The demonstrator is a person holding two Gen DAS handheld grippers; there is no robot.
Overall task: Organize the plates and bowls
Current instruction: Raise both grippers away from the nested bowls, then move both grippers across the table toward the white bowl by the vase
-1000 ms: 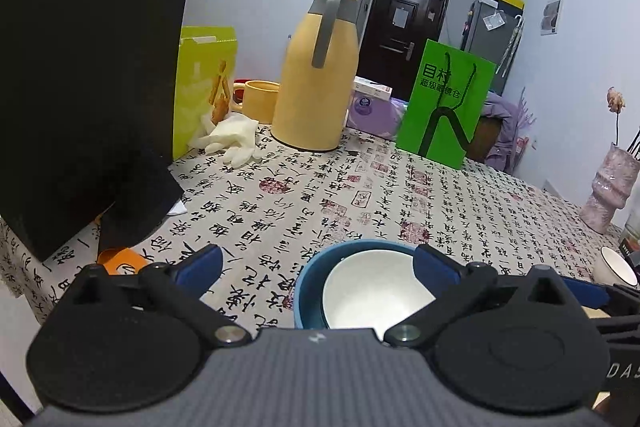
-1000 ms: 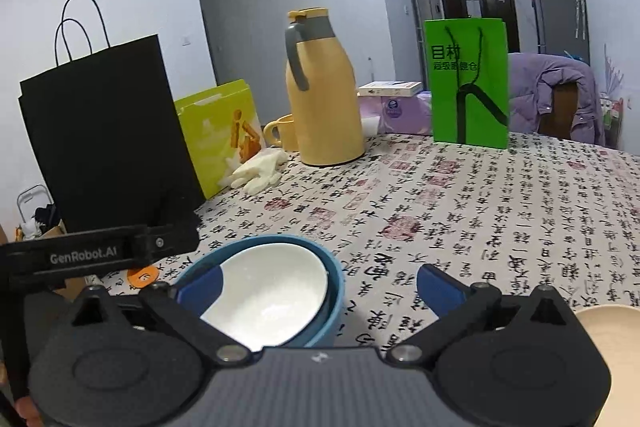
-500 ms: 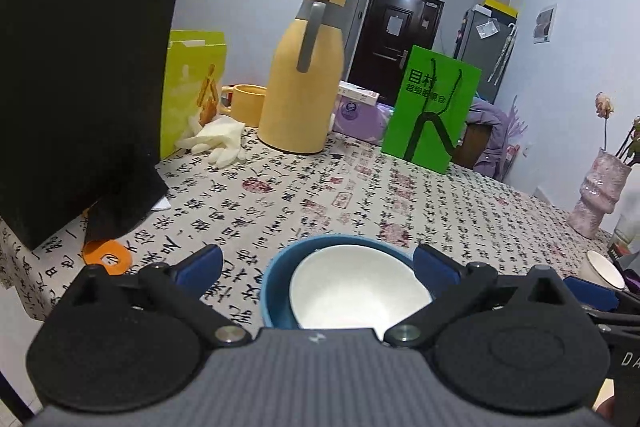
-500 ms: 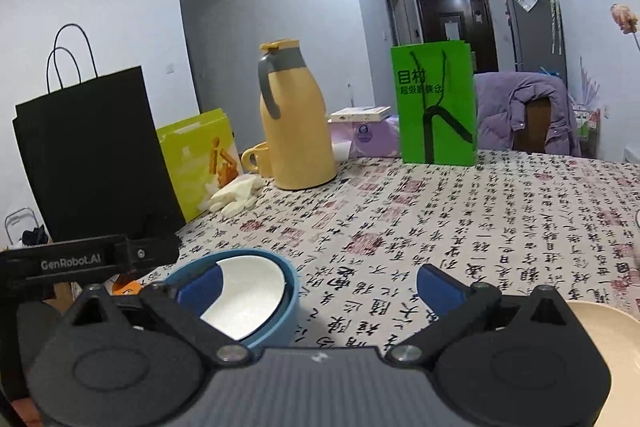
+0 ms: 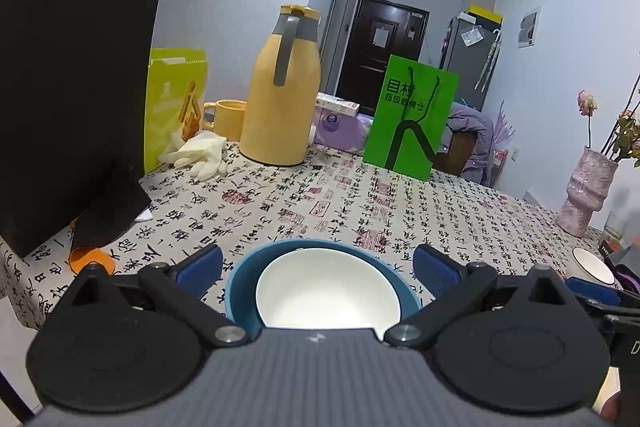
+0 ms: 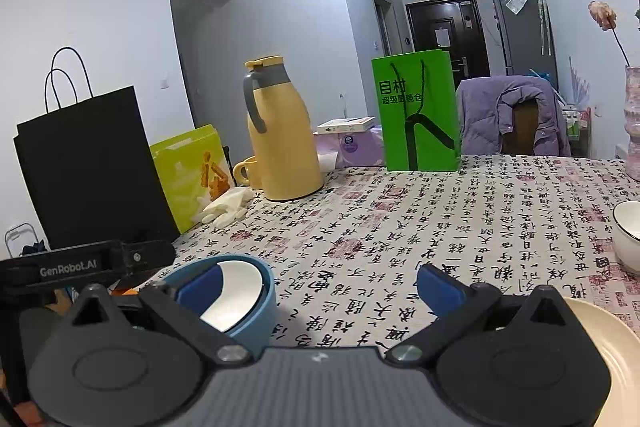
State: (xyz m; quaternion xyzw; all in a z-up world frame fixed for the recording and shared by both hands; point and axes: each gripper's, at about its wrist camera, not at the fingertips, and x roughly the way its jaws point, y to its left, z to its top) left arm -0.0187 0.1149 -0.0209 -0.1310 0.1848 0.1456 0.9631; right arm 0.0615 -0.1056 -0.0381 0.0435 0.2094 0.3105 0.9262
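A white bowl (image 5: 326, 293) sits nested inside a blue bowl (image 5: 244, 277) on the patterned tablecloth, directly ahead of my left gripper (image 5: 318, 267), which stands open and holds nothing. The same nested pair, blue bowl (image 6: 256, 319) and white bowl (image 6: 236, 295), shows in the right wrist view at lower left, behind the left blue pad. My right gripper (image 6: 318, 285) is open and empty over bare cloth. A cream plate (image 6: 600, 343) lies at its lower right. A white bowl with a dark rim (image 6: 626, 235) stands at the right edge, also white bowl (image 5: 590, 265).
Along the back stand a black paper bag (image 5: 72, 87), a yellow-green bag (image 5: 174, 107), a yellow thermos jug (image 5: 282, 95), a yellow mug (image 5: 226, 115), white gloves (image 5: 200, 153), a green bag (image 5: 410, 117) and a pink vase (image 5: 586, 191). The left gripper's body (image 6: 80, 267) reaches in at left.
Both grippers have drawn back from the nested bowls. The right gripper swung right: the bowls slid to its lower left and the dark-rimmed white bowl came into view.
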